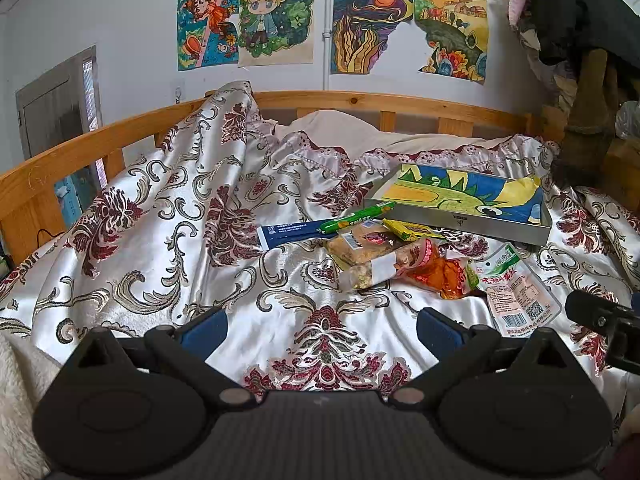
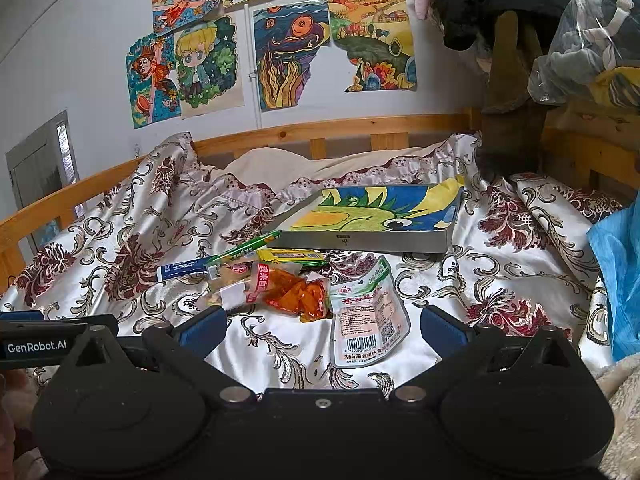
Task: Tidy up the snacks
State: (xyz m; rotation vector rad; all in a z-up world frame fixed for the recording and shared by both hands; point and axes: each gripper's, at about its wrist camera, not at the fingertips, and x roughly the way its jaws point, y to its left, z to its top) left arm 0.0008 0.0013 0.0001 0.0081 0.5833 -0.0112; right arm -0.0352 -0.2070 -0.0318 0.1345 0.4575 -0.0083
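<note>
Snack packets lie heaped on a floral bedspread (image 1: 168,216) just in front of a shallow gray tray (image 2: 360,240) lined with a crayon drawing. The left gripper (image 1: 322,326) and right gripper (image 2: 324,326) hover with jaws spread and empty, the white barcode pouch (image 2: 366,320) lying between the right one's fingers.

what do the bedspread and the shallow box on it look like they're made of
Bedspread: glossy satin-like woven fabric, judging by its sheen and soft folds. Shallow box: probably thin metal or grey card, since its walls are flat, grey and sharp-edged; a crayon-style drawing lines its floor.
</note>
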